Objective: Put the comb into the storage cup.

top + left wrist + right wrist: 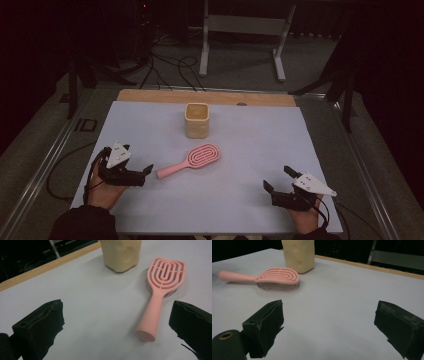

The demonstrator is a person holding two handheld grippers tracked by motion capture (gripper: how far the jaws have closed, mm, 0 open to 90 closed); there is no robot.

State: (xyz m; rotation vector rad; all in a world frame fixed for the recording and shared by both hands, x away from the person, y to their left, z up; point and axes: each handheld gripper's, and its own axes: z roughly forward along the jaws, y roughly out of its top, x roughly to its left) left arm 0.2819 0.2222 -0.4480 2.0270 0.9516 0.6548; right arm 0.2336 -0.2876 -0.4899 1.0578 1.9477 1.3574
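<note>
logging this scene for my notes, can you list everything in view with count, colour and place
hairbrush: 1, pink, lying bristles down mid table, handle toward the left gripper
cup: 1, pale yellow, upright behind the brush head, toward the far edge
table: 1, pale grey-white top with a wooden strip along the far edge
frame: 1, white metal, on the floor beyond the table
cables: several, black, on the floor beyond the table
left gripper: 1, black, near left of table, jaws open by the brush handle
right gripper: 1, black, near right, jaws open
hands: 2, holding the grippers at the near edge
</note>
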